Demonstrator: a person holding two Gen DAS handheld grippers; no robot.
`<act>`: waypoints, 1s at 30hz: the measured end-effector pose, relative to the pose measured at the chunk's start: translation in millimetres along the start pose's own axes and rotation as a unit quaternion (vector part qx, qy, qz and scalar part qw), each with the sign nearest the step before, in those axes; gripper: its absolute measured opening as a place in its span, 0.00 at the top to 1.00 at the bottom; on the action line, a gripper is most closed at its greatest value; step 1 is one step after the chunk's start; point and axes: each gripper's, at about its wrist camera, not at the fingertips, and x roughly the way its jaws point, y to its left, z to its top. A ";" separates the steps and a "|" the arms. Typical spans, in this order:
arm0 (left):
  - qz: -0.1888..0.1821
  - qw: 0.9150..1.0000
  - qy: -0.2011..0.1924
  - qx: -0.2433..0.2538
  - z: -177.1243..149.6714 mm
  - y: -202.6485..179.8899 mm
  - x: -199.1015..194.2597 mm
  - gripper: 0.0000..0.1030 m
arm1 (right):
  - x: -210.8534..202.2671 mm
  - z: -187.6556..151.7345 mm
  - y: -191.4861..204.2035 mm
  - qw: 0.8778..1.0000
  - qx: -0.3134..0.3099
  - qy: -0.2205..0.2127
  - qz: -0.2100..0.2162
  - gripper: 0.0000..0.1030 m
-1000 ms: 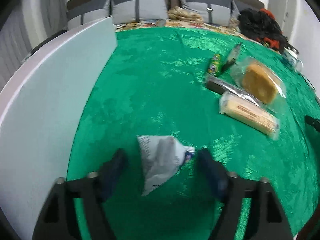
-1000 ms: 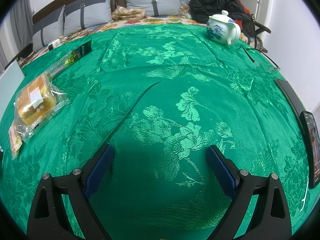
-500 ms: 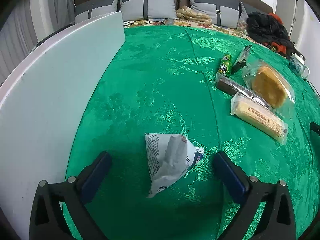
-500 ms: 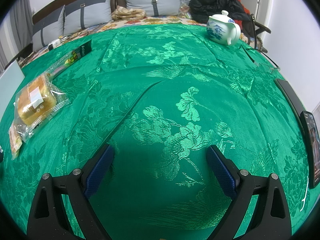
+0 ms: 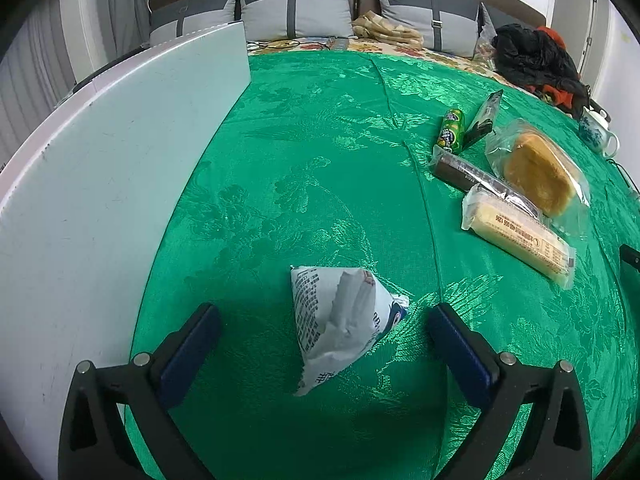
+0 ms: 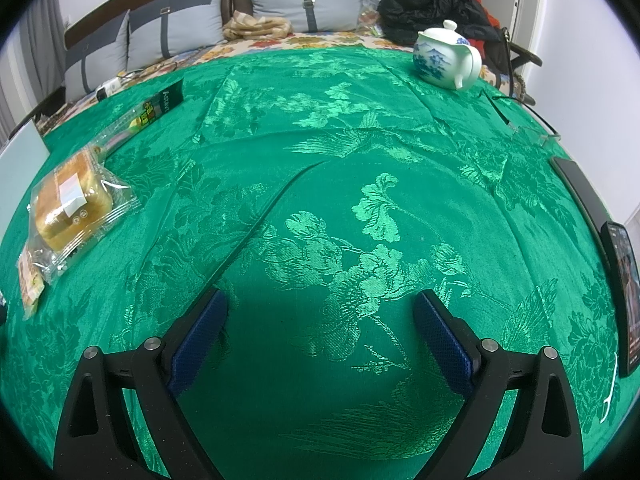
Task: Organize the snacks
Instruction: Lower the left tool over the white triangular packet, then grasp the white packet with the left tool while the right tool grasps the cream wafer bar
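Snacks lie in two places on the green brocade cloth (image 5: 320,160): a crumpled white snack packet (image 5: 340,324) rests on the cloth between the fingers of the left gripper (image 5: 324,344), touched by neither pad, while the others sit in a cluster ahead and to that gripper's right. That cluster holds a green candy tube (image 5: 452,128), a dark wrapped bar (image 5: 460,170), a pale wafer pack (image 5: 520,232) and a bagged bun (image 5: 538,172), laid close together, probably as an unsorted pile. The left jaws stand spread wide, gripping nothing, so the packet appears set down here, just beside the white board (image 5: 100,200) on the gripper's left. The right gripper (image 6: 320,336) is equally wide and empty over bare cloth, with the teapot (image 6: 448,58) far ahead to its right, seemingly waiting its turn.
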 end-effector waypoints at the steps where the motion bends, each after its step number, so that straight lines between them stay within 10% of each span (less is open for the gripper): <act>1: 0.000 1.000 0.000 0.000 1.0 -0.2 0.2 0.00 | -0.5 -0.1 -0.1 1.000 0.000 -0.001 0.000 0.06; 4: 0.000 1.000 0.000 0.000 1.0 -0.3 0.2 0.00 | -4.2 2.0 5.4 1.000 0.002 0.026 0.015 0.09; 6: 0.000 1.000 0.000 0.000 0.8 -0.3 0.3 0.00 | -21.2 2.6 22.6 0.994 0.009 0.010 0.112 0.09; 9: 0.000 1.000 0.000 0.000 0.7 -0.4 0.2 0.00 | -42.6 9.5 85.0 0.968 -0.069 0.029 0.239 0.10; 12: 0.000 1.000 0.000 0.000 0.8 -0.7 0.5 0.00 | -42.6 21.1 152.5 0.945 -0.159 0.074 0.276 0.10; 20: -0.001 1.000 -0.001 0.000 0.6 -0.5 -0.9 0.00 | 2.8 44.8 246.8 0.931 -0.259 0.150 0.210 0.10; 23: -0.003 1.000 -0.001 0.000 1.6 -0.7 -1.7 0.00 | 3.6 40.6 252.8 0.933 -0.265 0.156 0.189 0.21; 25: -0.003 1.000 -0.002 0.000 1.8 -0.6 -2.2 0.01 | 5.3 35.4 250.5 0.927 -0.260 0.187 0.193 0.48; 30: -0.003 1.000 -0.002 -0.001 2.1 -0.9 -2.3 0.00 | 3.0 34.8 247.6 0.929 -0.258 0.189 0.188 0.42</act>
